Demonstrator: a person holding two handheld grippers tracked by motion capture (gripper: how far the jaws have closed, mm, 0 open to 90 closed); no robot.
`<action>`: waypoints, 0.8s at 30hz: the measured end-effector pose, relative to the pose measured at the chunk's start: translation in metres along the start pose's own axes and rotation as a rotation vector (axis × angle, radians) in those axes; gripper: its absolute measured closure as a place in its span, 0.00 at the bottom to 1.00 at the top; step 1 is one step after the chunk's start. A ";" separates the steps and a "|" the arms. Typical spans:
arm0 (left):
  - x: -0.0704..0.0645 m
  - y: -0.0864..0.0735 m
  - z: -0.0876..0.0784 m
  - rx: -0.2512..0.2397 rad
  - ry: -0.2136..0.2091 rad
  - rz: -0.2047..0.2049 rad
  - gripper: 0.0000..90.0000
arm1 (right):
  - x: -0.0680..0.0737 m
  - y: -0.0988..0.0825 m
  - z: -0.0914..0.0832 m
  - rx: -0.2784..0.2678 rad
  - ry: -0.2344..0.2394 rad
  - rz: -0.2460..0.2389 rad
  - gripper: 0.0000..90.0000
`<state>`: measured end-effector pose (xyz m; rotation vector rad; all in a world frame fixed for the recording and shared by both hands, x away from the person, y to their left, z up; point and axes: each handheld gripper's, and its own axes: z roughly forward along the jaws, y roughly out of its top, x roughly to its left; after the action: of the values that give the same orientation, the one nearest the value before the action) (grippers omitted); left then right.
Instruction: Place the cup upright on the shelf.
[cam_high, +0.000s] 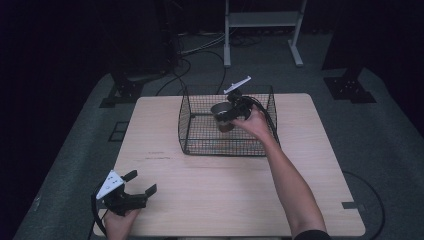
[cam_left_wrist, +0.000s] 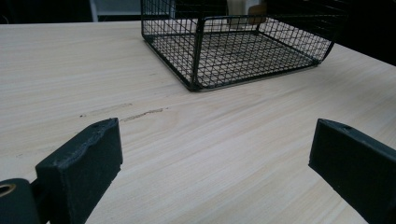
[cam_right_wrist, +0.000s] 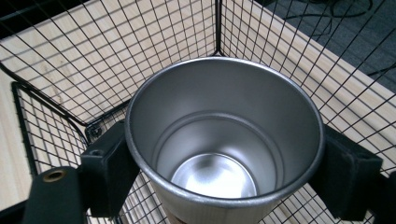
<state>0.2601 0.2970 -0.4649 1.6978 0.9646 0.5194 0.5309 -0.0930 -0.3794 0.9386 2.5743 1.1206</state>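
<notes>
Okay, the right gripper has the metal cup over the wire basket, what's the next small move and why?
Probably lower the cup straight down until it rests on the basket floor, then open. The right gripper has its jaws clamped on the cup's sides, upright, inside the basket walls, and the cup looks to be held above the mesh floor. The left gripper sits open near the table edge, uninvolved.

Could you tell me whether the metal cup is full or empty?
Empty: the right gripper view looks into the metal cup, held by the right tongs, showing its bare shiny bottom.
</notes>
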 end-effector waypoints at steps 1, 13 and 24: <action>0.000 0.000 0.000 0.000 -0.001 0.000 0.02 | 0.000 0.000 0.002 -0.003 0.001 0.002 0.19; -0.001 0.000 0.000 0.003 -0.002 0.004 0.02 | 0.000 -0.003 0.015 0.029 0.005 0.001 0.19; -0.001 0.000 -0.001 0.007 -0.003 0.010 0.02 | -0.008 -0.010 0.023 0.081 -0.026 0.013 0.19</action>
<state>0.2591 0.2971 -0.4644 1.7098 0.9577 0.5206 0.5417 -0.0898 -0.4030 0.9817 2.6138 1.0066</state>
